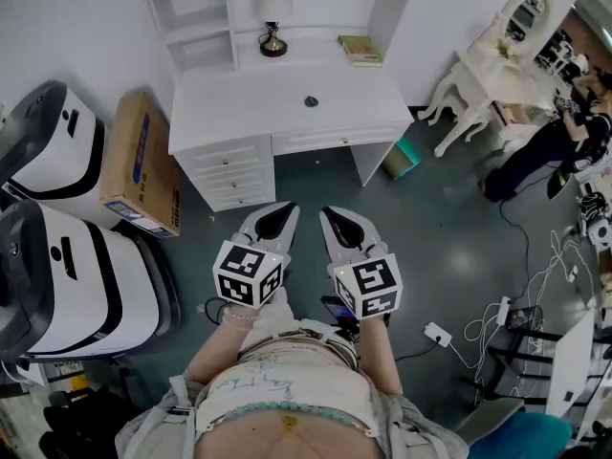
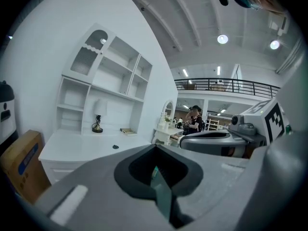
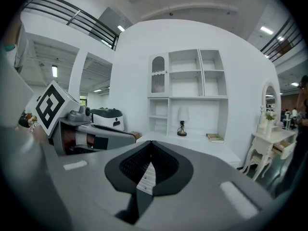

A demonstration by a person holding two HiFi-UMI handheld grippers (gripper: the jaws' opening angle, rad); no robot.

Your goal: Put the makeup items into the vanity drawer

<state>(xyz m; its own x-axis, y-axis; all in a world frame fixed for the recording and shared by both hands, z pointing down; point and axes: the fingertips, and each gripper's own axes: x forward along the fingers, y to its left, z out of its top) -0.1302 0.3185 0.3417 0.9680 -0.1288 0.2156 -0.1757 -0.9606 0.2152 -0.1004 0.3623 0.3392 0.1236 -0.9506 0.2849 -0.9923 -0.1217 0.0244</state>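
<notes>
white vanity desk on grey floor, cardboard box just beside.

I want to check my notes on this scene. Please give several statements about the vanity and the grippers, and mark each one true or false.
1. The left gripper and the right gripper both have their jaws together and hold nothing. True.
2. The lamp stands on the floor. False: it stands on top of the vanity, at the back.
3. A cardboard box lies beside the vanity. True.
4. One of the drawers is pulled wide open. False: all of them look closed.
</notes>
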